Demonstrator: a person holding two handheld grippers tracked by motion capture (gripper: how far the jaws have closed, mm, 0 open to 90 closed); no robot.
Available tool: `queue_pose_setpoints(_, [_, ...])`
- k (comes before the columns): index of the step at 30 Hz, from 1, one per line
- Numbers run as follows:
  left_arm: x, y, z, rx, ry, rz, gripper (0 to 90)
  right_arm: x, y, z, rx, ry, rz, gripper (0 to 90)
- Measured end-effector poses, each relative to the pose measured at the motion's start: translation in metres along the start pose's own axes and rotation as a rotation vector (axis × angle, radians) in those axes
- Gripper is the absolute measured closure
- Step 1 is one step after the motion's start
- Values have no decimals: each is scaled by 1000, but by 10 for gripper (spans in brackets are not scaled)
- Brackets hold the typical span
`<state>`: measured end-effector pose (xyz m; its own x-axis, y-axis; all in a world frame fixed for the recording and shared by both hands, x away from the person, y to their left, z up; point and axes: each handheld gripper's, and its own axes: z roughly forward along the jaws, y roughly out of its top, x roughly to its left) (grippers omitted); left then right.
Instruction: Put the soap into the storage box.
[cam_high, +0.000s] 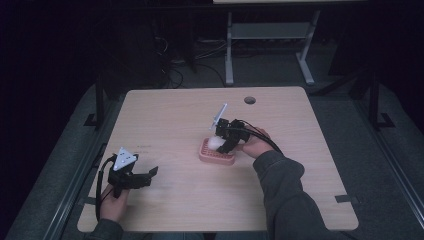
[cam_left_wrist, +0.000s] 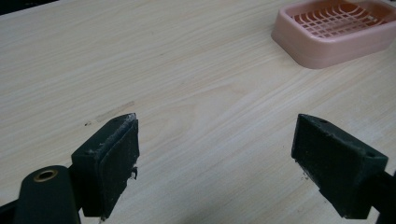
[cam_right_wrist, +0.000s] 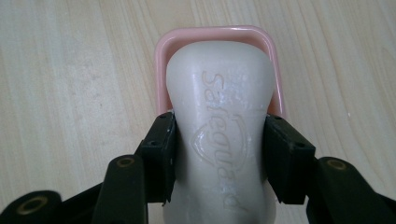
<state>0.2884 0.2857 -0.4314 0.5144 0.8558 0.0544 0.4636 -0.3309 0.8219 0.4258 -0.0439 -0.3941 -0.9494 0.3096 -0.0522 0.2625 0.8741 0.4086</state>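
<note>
While my right hand-held gripper (cam_right_wrist: 219, 154) is clamped on the white soap bar (cam_right_wrist: 219, 107), one black pad pressing each long side, the bar hangs over the pink soap dish (cam_right_wrist: 161, 51), whose rim frames its far end. From above, that dish (cam_high: 216, 156) sits near the middle of the wooden tabletop (cam_high: 175, 115). My left hand-held gripper (cam_left_wrist: 215, 154) rests low over bare wood near the left front edge, jaws wide apart with nothing between them, well apart from the dish.
</note>
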Motion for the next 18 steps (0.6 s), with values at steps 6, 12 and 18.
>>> queue_pose_setpoints(6, [-1,0,1,2,-2,0,147,-2,3,8,11,-2,2,485])
queue_pose_setpoints(12, [-1,0,1,4,-3,1,146,-4,5,15,16,0,10,484])
queue_pose_setpoints(18, [-1,0,1,3,-3,1,146,-5,6,21,23,10,9,483])
